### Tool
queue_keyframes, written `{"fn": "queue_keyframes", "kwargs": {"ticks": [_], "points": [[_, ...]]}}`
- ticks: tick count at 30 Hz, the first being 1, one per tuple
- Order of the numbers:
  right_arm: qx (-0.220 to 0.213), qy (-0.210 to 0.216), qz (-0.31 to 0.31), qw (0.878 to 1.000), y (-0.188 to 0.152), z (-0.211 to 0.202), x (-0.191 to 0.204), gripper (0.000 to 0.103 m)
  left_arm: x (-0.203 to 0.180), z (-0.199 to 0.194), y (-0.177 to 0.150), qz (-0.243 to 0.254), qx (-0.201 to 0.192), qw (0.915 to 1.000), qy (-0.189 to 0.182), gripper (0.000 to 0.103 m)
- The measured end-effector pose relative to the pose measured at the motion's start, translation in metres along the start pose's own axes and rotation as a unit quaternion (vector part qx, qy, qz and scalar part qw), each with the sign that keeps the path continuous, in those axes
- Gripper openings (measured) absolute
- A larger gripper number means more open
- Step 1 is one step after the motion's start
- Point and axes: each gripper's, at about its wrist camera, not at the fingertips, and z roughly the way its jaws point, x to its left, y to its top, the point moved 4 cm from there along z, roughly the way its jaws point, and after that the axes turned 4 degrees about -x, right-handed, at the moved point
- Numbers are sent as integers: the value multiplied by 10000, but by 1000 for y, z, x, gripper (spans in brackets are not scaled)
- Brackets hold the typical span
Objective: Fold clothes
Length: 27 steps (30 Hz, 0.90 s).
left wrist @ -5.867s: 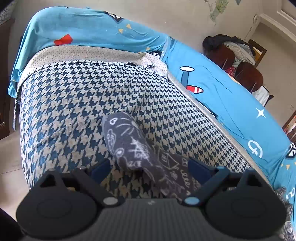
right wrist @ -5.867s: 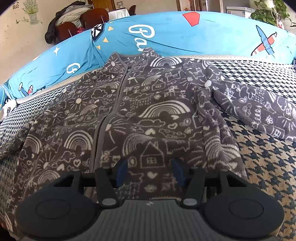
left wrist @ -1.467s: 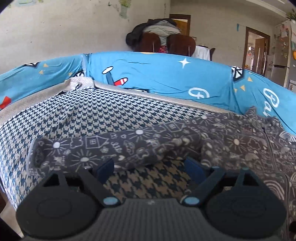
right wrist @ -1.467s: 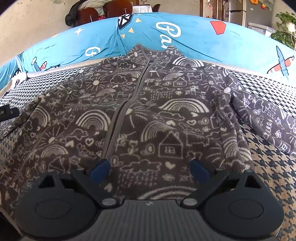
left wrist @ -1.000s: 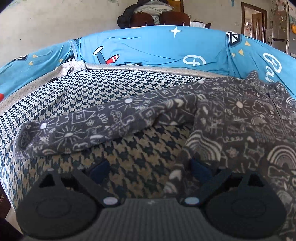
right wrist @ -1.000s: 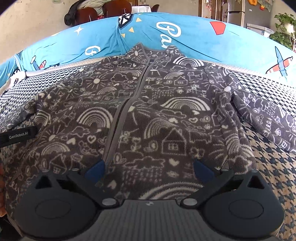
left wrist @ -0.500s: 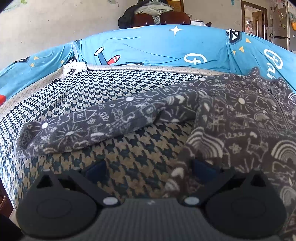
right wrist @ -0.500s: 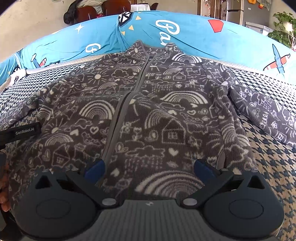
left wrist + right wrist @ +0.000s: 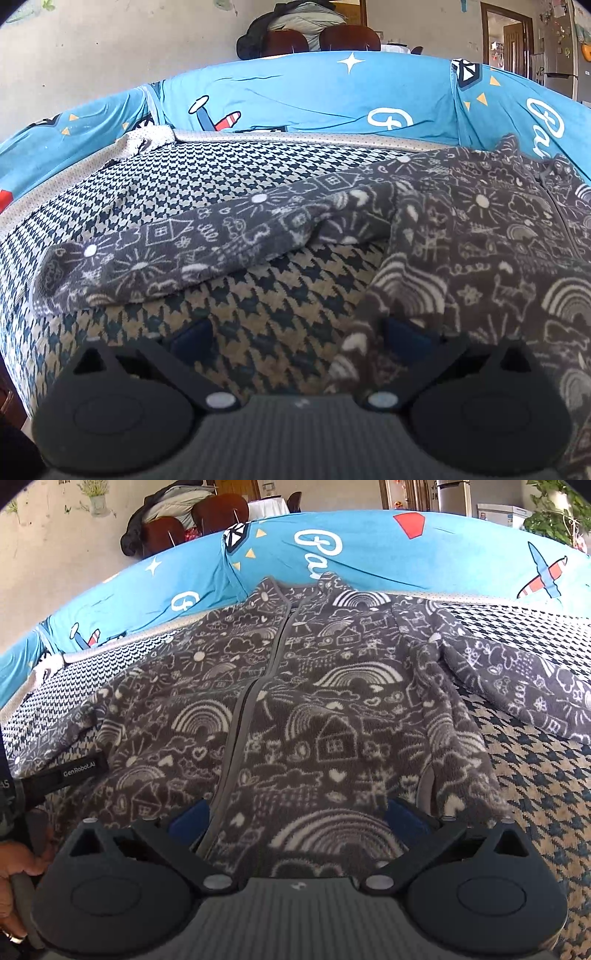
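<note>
A dark grey fleece jacket (image 9: pixel 332 709) with white doodle print lies face up and spread flat on a houndstooth cover (image 9: pixel 535 794), zip closed, collar toward the far blue backrest. Its left sleeve (image 9: pixel 192 251) stretches out sideways across the cover in the left wrist view. My left gripper (image 9: pixel 295 336) is open at the jacket's lower left corner, its right finger at the hem edge (image 9: pixel 365 332), the gap mostly over bare cover. My right gripper (image 9: pixel 295 816) is open, low over the bottom hem (image 9: pixel 325 834) just right of the zip. The right sleeve (image 9: pixel 517 686) lies out to the right.
A blue cartoon-print cover (image 9: pixel 332 99) wraps the backrest behind the jacket. Brown chairs draped with clothes (image 9: pixel 177 520) stand beyond it by the wall. A hand (image 9: pixel 14 867) holds the other gripper's handle at the right wrist view's left edge. A potted plant (image 9: pixel 554 517) stands far right.
The left gripper swung from the sleeve end to the jacket's lower left corner and settled there. The right gripper opened wider and edged closer to the bottom hem.
</note>
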Motion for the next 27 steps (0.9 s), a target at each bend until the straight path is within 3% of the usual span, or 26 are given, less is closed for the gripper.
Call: {"fn": "queue_keyframes", "kwargs": {"ticks": [6, 10, 19, 24, 27], "points": [[-387, 108, 207, 9990, 7, -18, -22, 103, 0, 0, 0, -18, -9, 10000, -11, 103], [-572, -112, 813, 9950, 14, -27, -53, 103, 0, 0, 0, -15, -15, 10000, 0, 103], [-731, -1470, 1598, 9734, 12, -45, -128, 103, 0, -1, -1, -24, -20, 10000, 4, 103], [-747, -2215, 2055, 9503, 5, -55, -167, 97, 1, -1, -1, -33, -22, 10000, 2, 103], [-780, -2894, 2165, 9291, 7, -59, -186, 94, 1, -1, -1, -35, -21, 10000, 0, 103]]}}
